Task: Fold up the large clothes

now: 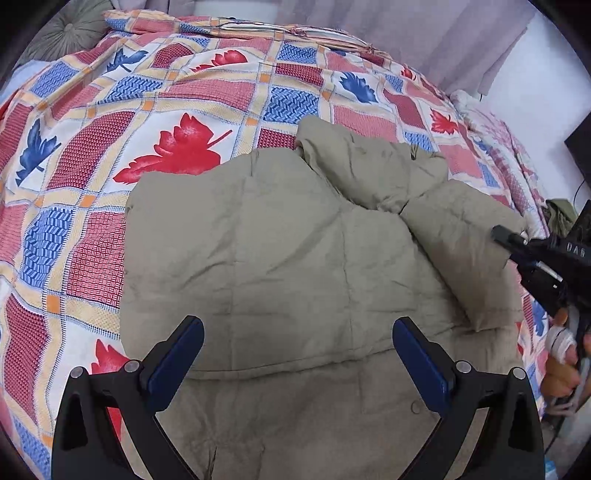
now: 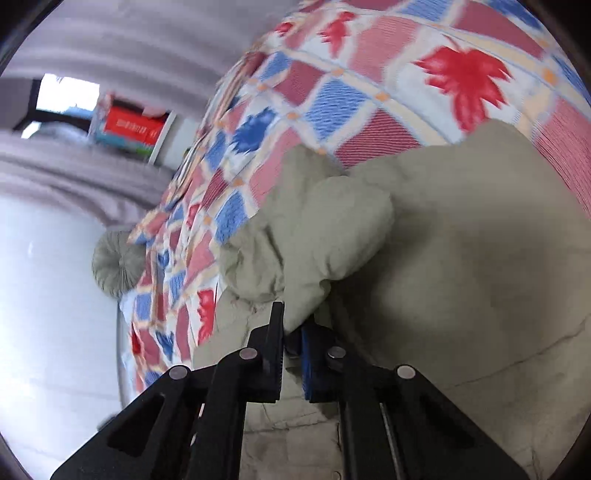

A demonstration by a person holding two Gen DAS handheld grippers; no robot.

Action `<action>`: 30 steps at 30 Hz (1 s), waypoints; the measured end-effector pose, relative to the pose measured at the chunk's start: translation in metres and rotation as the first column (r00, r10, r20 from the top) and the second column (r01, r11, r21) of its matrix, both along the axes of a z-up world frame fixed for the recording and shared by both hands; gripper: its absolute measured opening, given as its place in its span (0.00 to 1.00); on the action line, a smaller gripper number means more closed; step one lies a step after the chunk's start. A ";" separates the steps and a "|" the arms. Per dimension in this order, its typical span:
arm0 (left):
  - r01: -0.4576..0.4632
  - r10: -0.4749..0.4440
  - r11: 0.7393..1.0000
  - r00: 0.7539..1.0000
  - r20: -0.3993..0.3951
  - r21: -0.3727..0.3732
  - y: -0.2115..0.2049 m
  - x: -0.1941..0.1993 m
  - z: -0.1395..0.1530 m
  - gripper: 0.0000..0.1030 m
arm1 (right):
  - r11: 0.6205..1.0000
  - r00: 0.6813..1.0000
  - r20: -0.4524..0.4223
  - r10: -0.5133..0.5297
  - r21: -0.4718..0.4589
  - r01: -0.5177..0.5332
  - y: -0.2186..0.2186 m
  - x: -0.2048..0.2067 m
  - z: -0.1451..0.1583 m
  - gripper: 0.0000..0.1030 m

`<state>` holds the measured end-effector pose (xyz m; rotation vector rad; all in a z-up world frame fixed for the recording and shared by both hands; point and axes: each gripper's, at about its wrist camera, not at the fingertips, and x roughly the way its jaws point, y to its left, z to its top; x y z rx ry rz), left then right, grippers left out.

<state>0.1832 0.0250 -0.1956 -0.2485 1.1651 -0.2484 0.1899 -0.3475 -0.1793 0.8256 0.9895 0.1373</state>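
Observation:
A large khaki padded jacket point(image 1: 295, 251) lies spread on a bed; it also fills the right wrist view point(image 2: 461, 258). My left gripper point(image 1: 297, 336) is open and empty, hovering just above the jacket's near part. My right gripper point(image 2: 293, 325) is shut on a fold of the jacket's sleeve point(image 2: 325, 236), which it holds lifted. The right gripper also shows in the left wrist view point(image 1: 506, 236) at the jacket's right edge, pinching the sleeve point(image 1: 461, 236) that lies folded over the body.
The bed has a patchwork cover point(image 1: 177, 110) with red and blue leaves. A round grey cushion point(image 1: 70, 29) sits at the head of the bed. Curtains point(image 1: 424, 33) hang behind. A shelf with boxes point(image 2: 129, 129) stands beyond the bed.

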 end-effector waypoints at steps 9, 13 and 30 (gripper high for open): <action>-0.051 0.051 0.981 0.999 -0.003 -0.187 0.038 0.008 0.008 0.99 | 0.843 0.912 -0.112 0.394 -0.351 -0.407 0.142 -0.011 -0.020 0.18; -0.040 0.032 0.965 0.999 -0.035 -0.258 0.034 0.014 0.001 0.99 | 0.850 0.903 -0.173 0.393 -0.307 -0.429 0.145 -0.020 -0.040 0.57; 0.016 -0.073 0.947 0.983 -0.168 -0.320 -0.073 0.077 -0.057 0.09 | 0.883 0.964 -0.264 -0.024 -0.458 -0.103 -0.056 -0.092 -0.044 0.25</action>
